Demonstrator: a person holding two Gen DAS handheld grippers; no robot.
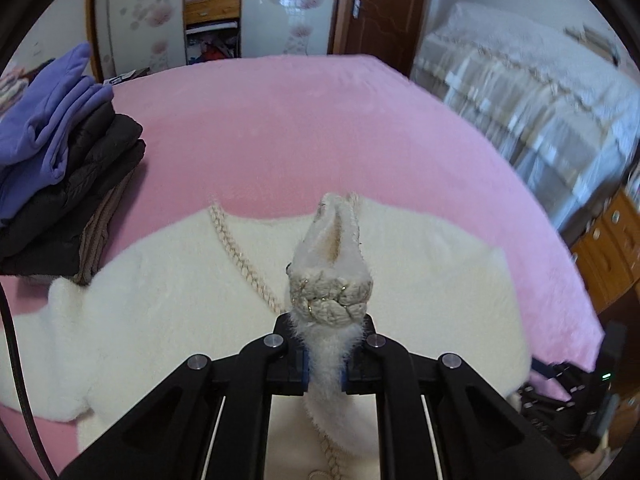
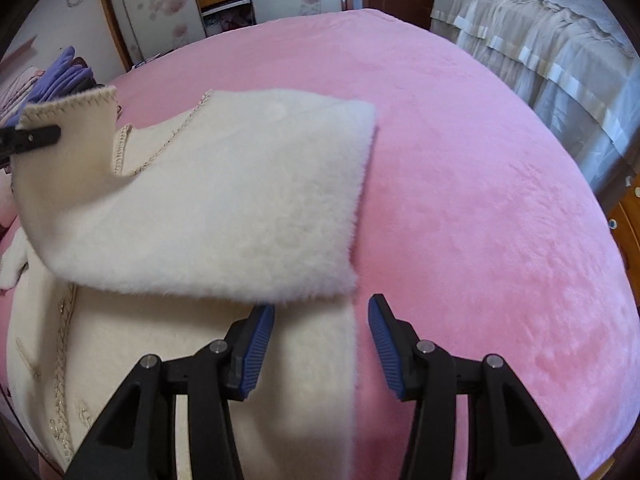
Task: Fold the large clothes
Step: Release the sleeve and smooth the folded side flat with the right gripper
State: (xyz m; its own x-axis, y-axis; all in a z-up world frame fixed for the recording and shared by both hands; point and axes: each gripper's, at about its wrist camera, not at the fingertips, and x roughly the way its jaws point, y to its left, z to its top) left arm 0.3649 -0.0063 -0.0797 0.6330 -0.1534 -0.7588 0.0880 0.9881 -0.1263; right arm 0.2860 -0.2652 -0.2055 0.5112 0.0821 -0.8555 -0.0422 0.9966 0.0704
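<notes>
A cream fluffy jacket (image 1: 168,304) with braided trim lies on the pink bed (image 1: 304,128). My left gripper (image 1: 325,364) is shut on the jacket's braided sleeve cuff (image 1: 332,292) and holds it raised above the body. In the right wrist view the lifted sleeve (image 2: 216,200) lies across the jacket (image 2: 160,368), and the left gripper (image 2: 32,138) shows at the far left, holding the cuff. My right gripper (image 2: 320,344) is open and empty, low over the jacket's right edge, at the sleeve's near fold.
A stack of folded clothes (image 1: 68,172), purple on top and dark below, sits at the bed's left. A second bed with a grey cover (image 2: 540,40) stands to the right. A wardrobe (image 1: 212,8) and a brown door (image 1: 380,4) are behind. Wooden drawers (image 1: 608,248) stand at the right.
</notes>
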